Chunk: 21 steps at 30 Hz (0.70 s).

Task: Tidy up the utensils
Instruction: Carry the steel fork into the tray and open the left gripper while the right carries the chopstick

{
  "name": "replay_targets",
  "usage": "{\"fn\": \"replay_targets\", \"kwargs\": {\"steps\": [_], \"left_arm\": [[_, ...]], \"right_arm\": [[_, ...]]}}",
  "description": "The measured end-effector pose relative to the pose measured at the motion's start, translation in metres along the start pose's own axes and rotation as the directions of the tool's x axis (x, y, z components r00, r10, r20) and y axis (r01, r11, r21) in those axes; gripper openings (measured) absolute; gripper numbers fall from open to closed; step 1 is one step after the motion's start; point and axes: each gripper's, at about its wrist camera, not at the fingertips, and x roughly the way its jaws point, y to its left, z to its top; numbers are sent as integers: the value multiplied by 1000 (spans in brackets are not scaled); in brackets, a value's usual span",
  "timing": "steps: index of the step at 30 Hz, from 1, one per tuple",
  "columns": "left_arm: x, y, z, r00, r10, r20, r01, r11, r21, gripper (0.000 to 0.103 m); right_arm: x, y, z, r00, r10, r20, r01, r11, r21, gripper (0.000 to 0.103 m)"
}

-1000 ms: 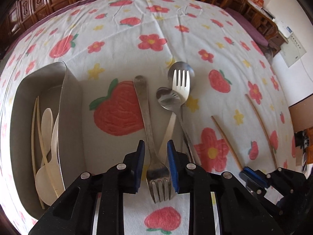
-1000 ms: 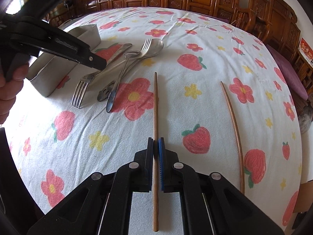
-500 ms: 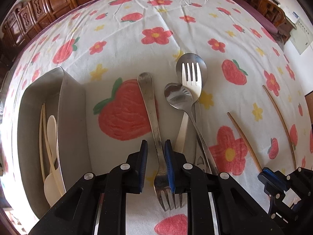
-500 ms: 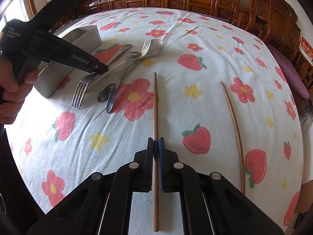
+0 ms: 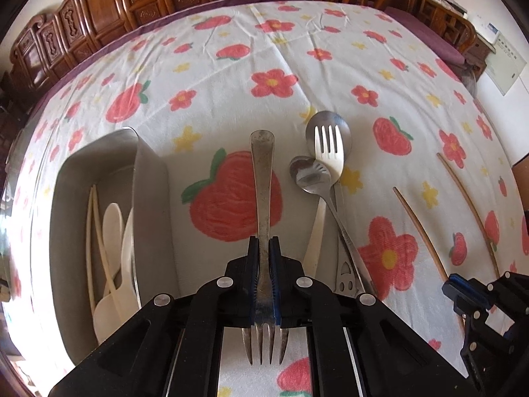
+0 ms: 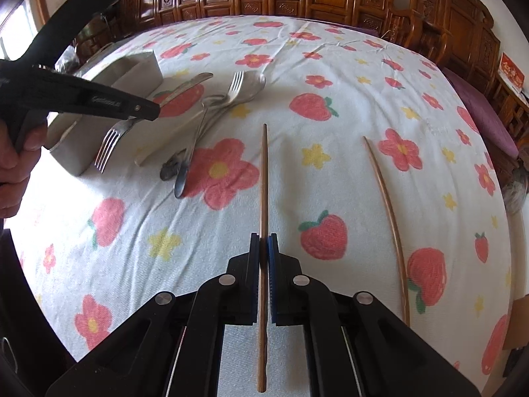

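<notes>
A metal fork (image 5: 263, 172) lies along my left gripper (image 5: 264, 243), tines towards the camera. The jaws are closing on its neck, and both blue pads press on it. In the right wrist view that same fork (image 6: 109, 145) hangs from the left gripper (image 6: 145, 112) beside the tray. My right gripper (image 6: 264, 240) is shut on a brown chopstick (image 6: 264, 172), which lies on the flowered cloth. A second brown chopstick (image 6: 386, 205) lies loose to its right. The grey metal tray (image 5: 148, 198) at the left holds pale chopsticks and white spoons.
A white fork (image 5: 329, 152), a large spoon (image 5: 330, 122), a small metal spoon (image 5: 309, 173) and another handle lie piled right of the held fork. Carved wooden furniture rings the table. A person's hand (image 6: 13, 165) holds the left gripper.
The left jaws closed from either side of the fork's neck onto it, and the fork now lines up straight with the gripper. The right gripper and its chopstick stayed still.
</notes>
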Motion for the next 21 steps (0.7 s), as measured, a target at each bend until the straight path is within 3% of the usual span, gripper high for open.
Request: {"fn": "replay_targets", "kwargs": {"steps": [9, 21], "left_arm": [[-36, 7, -5, 997, -33, 65, 32, 999, 19, 6], [-67, 50, -14, 993, -24, 118, 25, 1000, -8, 6]], "right_arm": [[-27, 9, 15, 997, 46, 63, -47, 999, 14, 6], [-56, 31, 31, 989, 88, 119, -87, 996, -10, 6]]}}
